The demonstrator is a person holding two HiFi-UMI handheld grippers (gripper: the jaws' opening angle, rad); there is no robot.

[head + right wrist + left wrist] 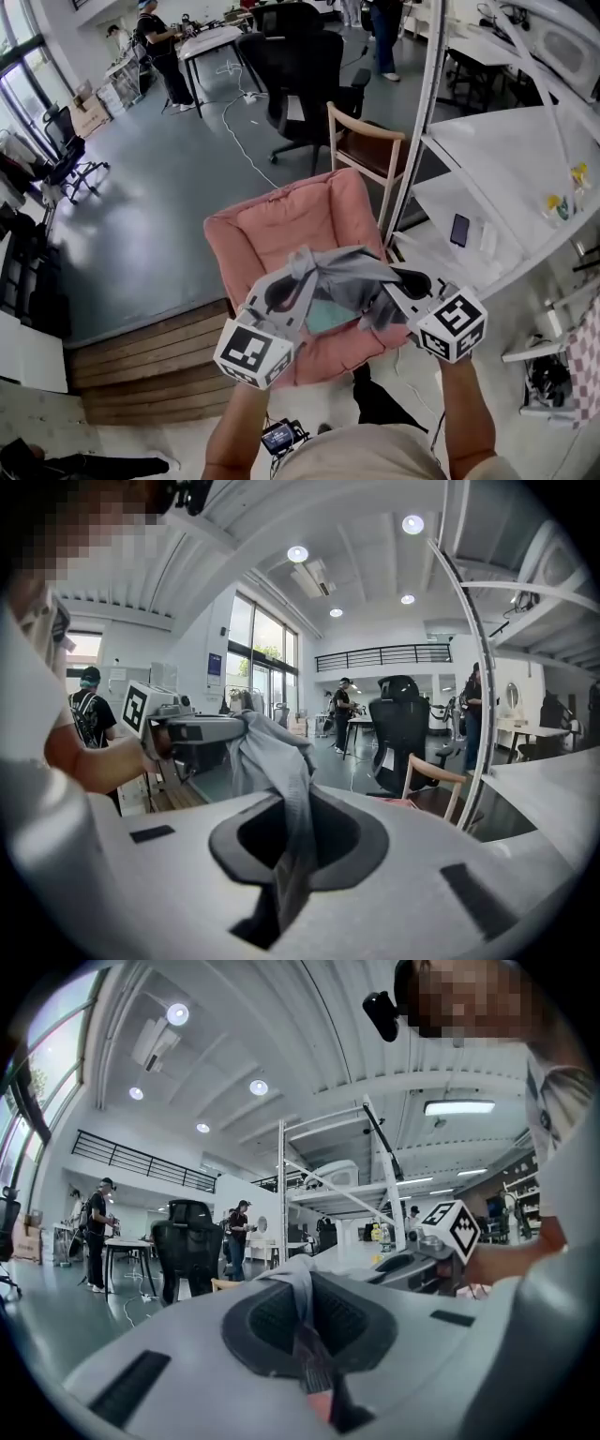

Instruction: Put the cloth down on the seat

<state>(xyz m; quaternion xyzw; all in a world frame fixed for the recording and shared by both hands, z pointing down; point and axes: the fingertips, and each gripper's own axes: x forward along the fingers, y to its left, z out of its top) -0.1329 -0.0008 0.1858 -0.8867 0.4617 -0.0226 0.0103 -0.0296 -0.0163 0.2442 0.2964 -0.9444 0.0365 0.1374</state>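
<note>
A grey cloth [344, 274] hangs bunched between my two grippers, just above a pink cushioned seat [281, 220]. My left gripper [296, 269] is shut on the cloth's left end; in the left gripper view the fabric [300, 1290] is pinched between the jaws [306, 1327]. My right gripper [394, 284] is shut on the right end, and the cloth [274, 761] runs down into its jaws [289, 860]. The two grippers face each other closely. A teal patch [328, 315] shows under the cloth. The cloth hides part of the seat cushion.
A wooden chair [368, 150] stands behind the pink seat, and a black office chair [302, 66] stands further back. A metal post [419, 141] and white shelves [497, 202] are close on the right. Wooden steps [145, 361] lie to the left. People stand at the far desks.
</note>
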